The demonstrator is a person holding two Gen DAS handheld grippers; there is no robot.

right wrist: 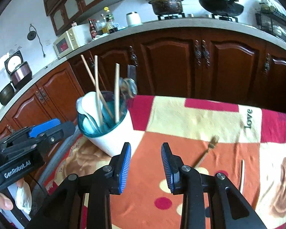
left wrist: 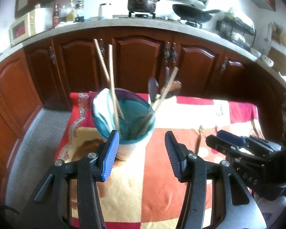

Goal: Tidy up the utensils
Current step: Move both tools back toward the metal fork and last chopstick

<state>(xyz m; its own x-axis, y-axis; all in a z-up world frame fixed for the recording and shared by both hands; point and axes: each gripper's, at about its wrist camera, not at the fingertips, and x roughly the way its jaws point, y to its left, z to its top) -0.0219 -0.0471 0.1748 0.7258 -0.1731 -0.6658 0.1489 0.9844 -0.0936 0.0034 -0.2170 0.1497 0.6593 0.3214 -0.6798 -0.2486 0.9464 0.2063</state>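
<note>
White cup [right wrist: 112, 139] with teal rim, upright near the left edge of the patterned blanket [right wrist: 181, 118], holding chopsticks [right wrist: 98, 95], a white spoon [right wrist: 87, 105] and metal spoons [right wrist: 128, 89]. Seen from the left wrist too: cup [left wrist: 124, 126], chopsticks [left wrist: 112, 84] leaning out, dark spoons [left wrist: 154, 87] on its far side. Out on the blanket, well right of the cup, a fork [right wrist: 206, 152] and a single chopstick [right wrist: 242, 173], flat and apart. Left gripper [left wrist: 141, 152] just before the cup, jaws apart, nothing between them. Right gripper [right wrist: 145, 164] above bare blanket between cup and fork, jaws parted, empty. Beyond: brown cabinets [right wrist: 171, 61], a counter [left wrist: 97, 26] with microwave [right wrist: 66, 43], bottles [left wrist: 68, 13], a pot [left wrist: 142, 2] and a wok [left wrist: 192, 13].
</note>
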